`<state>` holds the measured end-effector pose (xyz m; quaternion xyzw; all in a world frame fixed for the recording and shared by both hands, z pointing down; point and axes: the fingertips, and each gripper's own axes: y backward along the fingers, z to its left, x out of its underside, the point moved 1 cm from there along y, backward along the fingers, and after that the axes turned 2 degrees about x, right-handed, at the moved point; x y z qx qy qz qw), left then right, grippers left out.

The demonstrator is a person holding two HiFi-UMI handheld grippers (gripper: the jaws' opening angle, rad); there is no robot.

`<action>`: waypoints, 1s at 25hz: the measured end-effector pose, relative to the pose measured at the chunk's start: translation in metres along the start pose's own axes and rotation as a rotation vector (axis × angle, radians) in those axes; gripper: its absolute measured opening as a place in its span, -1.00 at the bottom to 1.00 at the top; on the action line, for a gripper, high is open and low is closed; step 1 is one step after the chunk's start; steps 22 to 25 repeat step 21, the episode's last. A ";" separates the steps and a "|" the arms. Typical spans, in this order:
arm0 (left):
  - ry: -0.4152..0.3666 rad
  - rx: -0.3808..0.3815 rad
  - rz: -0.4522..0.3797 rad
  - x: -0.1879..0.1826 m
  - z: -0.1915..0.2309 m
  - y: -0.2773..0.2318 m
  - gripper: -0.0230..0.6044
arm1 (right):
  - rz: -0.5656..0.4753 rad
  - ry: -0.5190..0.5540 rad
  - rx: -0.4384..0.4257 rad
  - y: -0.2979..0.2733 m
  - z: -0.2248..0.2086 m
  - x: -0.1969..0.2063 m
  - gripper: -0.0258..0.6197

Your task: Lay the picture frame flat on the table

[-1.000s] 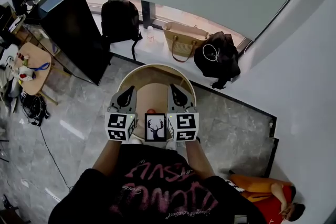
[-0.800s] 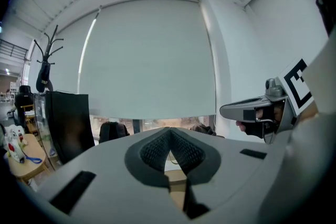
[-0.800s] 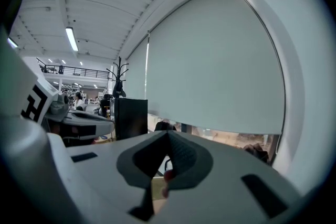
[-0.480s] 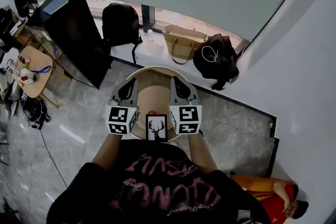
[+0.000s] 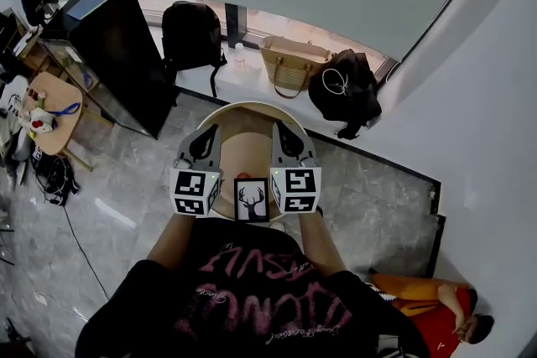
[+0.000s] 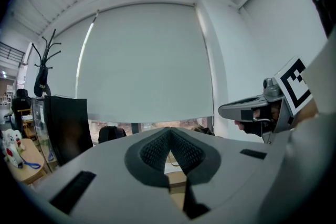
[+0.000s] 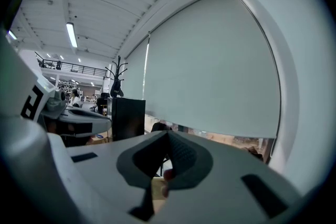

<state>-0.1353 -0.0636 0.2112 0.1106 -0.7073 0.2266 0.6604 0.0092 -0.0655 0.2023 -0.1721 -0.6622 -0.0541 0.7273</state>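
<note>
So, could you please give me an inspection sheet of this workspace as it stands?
Surface: round wooden table on a grey floor.
Job's things: frame at the near edge, between the two marker cubes, not gripped; flat or tilted, cannot tell.
Clutter: small red thing just beyond the frame.
Grippers: left gripper and right gripper both shut, empty, held over the table.
Cables: tangle on the floor, far left.
Surroundings: cabinet at left; backpack, tan bag, black bag along the window; person at lower right.
</note>
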 end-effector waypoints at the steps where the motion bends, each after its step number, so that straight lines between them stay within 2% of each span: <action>1: 0.003 0.002 0.007 0.002 -0.001 0.001 -0.89 | 0.000 0.000 0.001 0.001 0.001 0.001 -0.86; 25: 0.027 -0.005 0.034 0.008 0.010 -0.005 -0.90 | 0.017 0.011 -0.018 -0.011 0.008 0.006 -0.86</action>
